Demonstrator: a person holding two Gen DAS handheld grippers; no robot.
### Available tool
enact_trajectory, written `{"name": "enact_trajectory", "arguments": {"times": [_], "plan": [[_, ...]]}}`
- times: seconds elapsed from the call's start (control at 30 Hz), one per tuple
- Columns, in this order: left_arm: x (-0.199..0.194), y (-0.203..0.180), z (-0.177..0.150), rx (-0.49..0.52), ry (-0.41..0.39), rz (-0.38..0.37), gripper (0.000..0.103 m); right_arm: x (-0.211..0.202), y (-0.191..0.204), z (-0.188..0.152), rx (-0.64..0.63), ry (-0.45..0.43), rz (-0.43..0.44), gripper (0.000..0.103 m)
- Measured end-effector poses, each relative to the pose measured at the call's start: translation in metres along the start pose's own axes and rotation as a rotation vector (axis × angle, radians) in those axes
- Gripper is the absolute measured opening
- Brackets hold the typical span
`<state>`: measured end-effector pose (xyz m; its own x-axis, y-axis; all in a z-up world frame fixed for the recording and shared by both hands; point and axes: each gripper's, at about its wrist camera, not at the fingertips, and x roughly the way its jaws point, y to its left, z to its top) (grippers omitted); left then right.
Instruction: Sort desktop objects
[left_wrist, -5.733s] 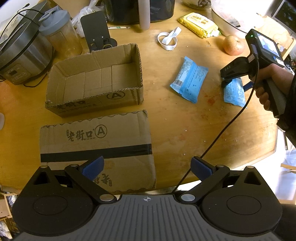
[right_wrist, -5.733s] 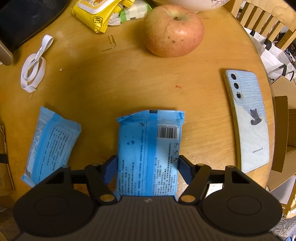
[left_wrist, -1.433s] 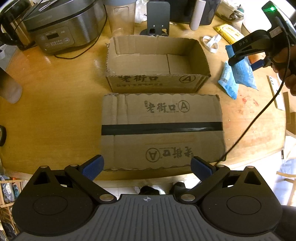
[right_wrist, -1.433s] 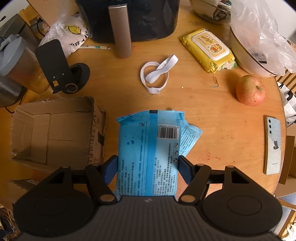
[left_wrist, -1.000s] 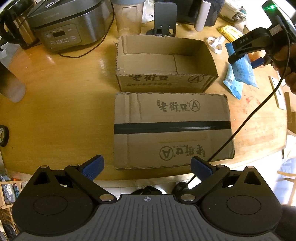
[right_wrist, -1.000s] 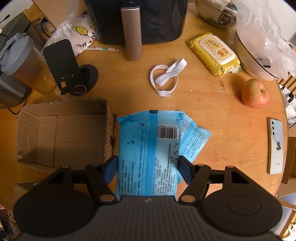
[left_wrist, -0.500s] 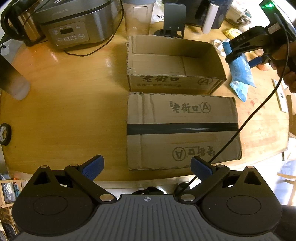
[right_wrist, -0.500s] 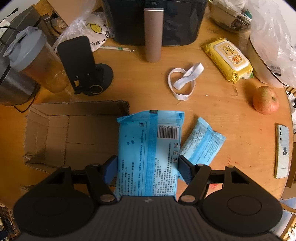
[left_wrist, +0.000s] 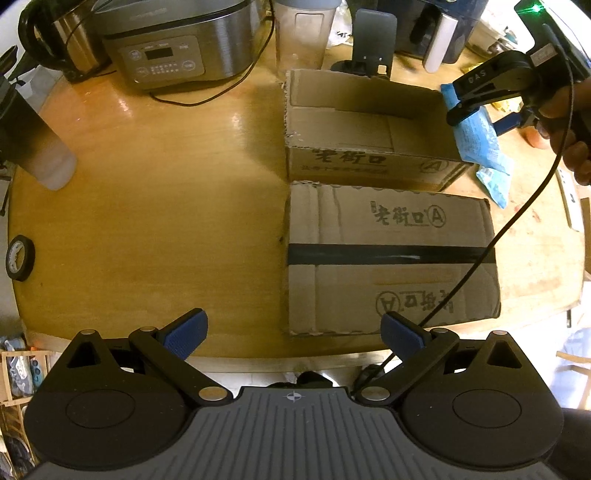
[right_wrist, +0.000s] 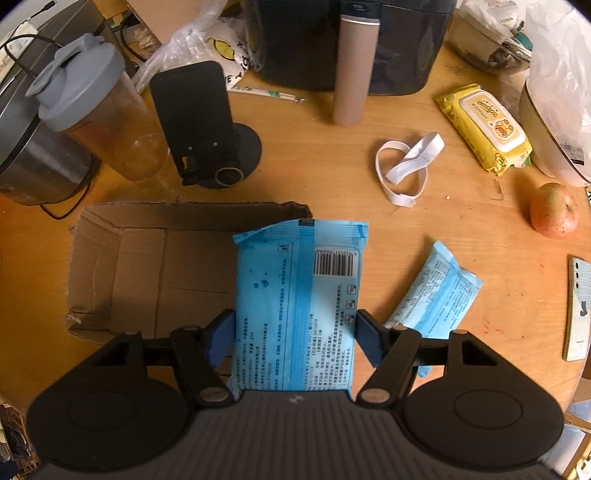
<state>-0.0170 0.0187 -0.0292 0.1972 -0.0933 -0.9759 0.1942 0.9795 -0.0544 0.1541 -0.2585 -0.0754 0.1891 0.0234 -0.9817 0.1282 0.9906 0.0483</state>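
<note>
My right gripper (right_wrist: 293, 334) is shut on a blue tissue pack (right_wrist: 295, 306) and holds it in the air over the right end of the open cardboard box (right_wrist: 147, 273). In the left wrist view the right gripper (left_wrist: 487, 110) and its pack (left_wrist: 476, 140) hang at the right wall of that box (left_wrist: 369, 162). A second blue pack (right_wrist: 436, 291) lies on the table right of the box. My left gripper (left_wrist: 293, 332) is open and empty, above the near table edge in front of a closed cardboard box (left_wrist: 391, 258).
A rice cooker (left_wrist: 173, 44), a shaker bottle (right_wrist: 99, 110), a phone stand (right_wrist: 207, 125), a white elastic band (right_wrist: 406, 166), yellow wet wipes (right_wrist: 484, 125), an apple (right_wrist: 554, 210) and a phone (right_wrist: 578, 306) are on the wooden table. A tape roll (left_wrist: 20, 256) lies at the left edge.
My right gripper has carried the blue pack left, from beside the open box to over its right end. My left gripper has drifted left, still open.
</note>
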Motion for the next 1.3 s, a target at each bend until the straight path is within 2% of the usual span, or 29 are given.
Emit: {"name": "enact_trajectory", "arguments": {"times": [0.73, 1.3], "plan": [[0.0, 0.027, -0.004, -0.029, 0.008, 0.017, 0.103, 0.01, 0.043, 0.006, -0.016, 0.007, 0.024, 0.068], [0.002, 0.032, 0.0, -0.035, 0.012, 0.012, 0.103, 0.017, 0.048, 0.011, -0.015, 0.01, 0.019, 0.068]]}}
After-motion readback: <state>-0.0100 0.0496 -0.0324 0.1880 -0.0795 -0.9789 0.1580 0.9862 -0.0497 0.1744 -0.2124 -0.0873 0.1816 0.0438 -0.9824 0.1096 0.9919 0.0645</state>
